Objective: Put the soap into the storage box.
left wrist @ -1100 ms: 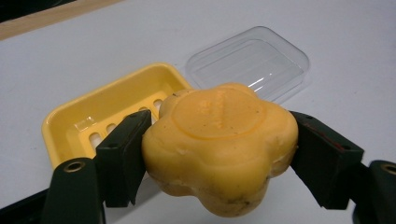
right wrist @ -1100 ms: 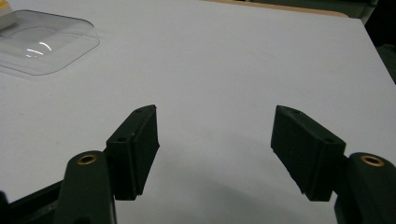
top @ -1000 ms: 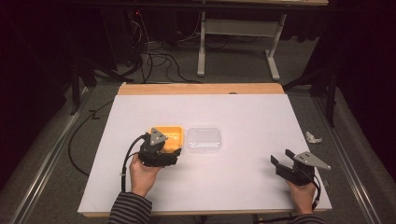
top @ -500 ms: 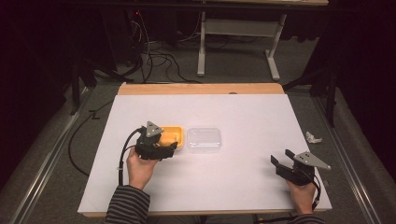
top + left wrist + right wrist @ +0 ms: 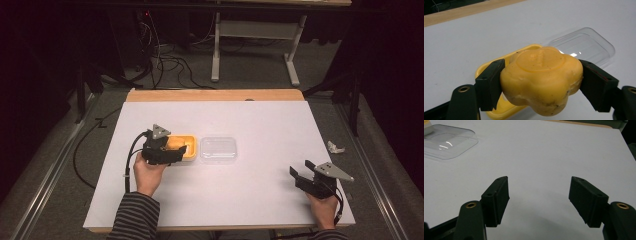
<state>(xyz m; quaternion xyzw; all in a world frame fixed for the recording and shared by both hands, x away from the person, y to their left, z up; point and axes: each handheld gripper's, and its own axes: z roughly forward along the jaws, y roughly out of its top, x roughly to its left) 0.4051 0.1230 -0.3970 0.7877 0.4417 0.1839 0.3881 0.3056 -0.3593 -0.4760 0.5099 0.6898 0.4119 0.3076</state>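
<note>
Since a second ago the left gripper (image 5: 172,150) has shifted a little up the bench and now sits over the near-left part of the yellow tray (image 5: 189,150), while the right gripper has kept its place. In the left gripper view the soap (image 5: 541,80), a yellow flower-shaped bar with a round raised disc on top, is clamped between the two black jaws, one pressing each side, and it hangs just above the tray (image 5: 485,71), whose rim shows behind and below it. A few dark specks mark the soap's lower edge. The clear lid (image 5: 584,46) lies flat on the bench just beside the tray, on its right in the high view (image 5: 218,149); whether the two touch I cannot tell. The left hand (image 5: 147,172) grips the tool from below, a striped sleeve (image 5: 134,217) runs to the bottom edge, and a black cable (image 5: 131,157) loops off the gripper's left side. The right gripper (image 5: 300,176) rests well apart near the bench's (image 5: 260,115) near-right corner, its jaws spread wide with nothing between them, as the right gripper view (image 5: 539,202) shows, with the lid (image 5: 447,142) far off at upper left. A crumpled white scrap (image 5: 335,147) lies on the floor just past the bench's right edge.
</note>
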